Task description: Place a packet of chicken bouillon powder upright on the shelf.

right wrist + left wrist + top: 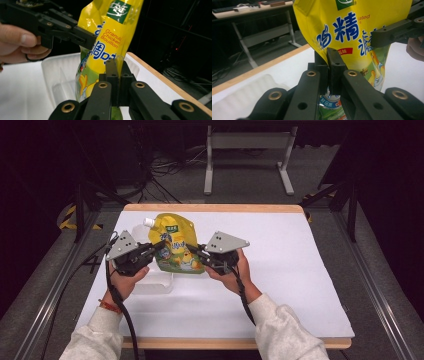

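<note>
A yellow and green bouillon pouch (177,244) with a white cap hangs upright above the table, held between both grippers. My left gripper (159,247) is shut on its left edge; up close the pouch (347,27) has its edge pinched between the left gripper's (328,62) black jaws. My right gripper (194,251) is shut on the right edge, where the pouch (110,37) seam sits between the right gripper's (117,67) jaws. The other gripper (62,27) and a hand show behind it.
A clear plastic tray (155,282) lies on the white table cover (280,270) below the pouch; seen close, the tray (60,75) is right under it. The wooden table edge (215,208) runs along the back. A metal stand (248,142) stands on the floor beyond.
</note>
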`<control>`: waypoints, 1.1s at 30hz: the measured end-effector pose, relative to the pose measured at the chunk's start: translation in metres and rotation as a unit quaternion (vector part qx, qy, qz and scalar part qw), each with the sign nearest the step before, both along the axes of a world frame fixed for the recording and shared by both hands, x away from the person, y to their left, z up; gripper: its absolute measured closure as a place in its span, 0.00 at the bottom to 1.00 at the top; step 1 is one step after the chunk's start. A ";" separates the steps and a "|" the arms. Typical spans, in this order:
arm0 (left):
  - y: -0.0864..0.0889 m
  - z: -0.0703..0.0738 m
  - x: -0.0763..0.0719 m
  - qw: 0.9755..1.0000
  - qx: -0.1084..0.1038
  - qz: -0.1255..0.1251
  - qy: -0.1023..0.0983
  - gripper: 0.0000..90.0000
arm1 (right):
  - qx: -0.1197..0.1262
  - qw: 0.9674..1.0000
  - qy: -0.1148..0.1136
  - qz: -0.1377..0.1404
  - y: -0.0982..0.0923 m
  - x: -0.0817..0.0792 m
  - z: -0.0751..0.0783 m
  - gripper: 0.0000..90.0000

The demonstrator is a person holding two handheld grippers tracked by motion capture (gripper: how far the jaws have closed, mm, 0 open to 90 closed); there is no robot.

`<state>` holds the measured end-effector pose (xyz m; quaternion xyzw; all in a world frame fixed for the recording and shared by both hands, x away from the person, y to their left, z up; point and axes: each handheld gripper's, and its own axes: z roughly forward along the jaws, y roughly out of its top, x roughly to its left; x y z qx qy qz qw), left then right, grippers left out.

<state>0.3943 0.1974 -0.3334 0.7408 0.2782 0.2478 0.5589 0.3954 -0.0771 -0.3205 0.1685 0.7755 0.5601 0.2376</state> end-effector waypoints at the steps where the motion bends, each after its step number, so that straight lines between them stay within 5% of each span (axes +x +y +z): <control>1: 0.003 0.000 0.004 1.000 -0.001 0.003 0.000 0.97 | 0.002 1.000 0.002 -0.001 0.003 0.004 -0.001 1.00; 14: 0.033 0.006 0.030 1.000 -0.006 0.027 -0.004 0.97 | -0.003 1.000 -0.016 -0.005 0.041 0.033 0.003 1.00; 22: 0.045 0.012 0.051 0.999 -0.005 0.042 0.008 0.97 | -0.001 1.000 -0.006 -0.011 0.059 0.055 0.009 1.00; 33: 0.056 0.005 0.085 0.998 -0.003 0.063 0.028 0.96 | 0.010 0.999 0.009 -0.032 0.078 0.090 -0.005 1.00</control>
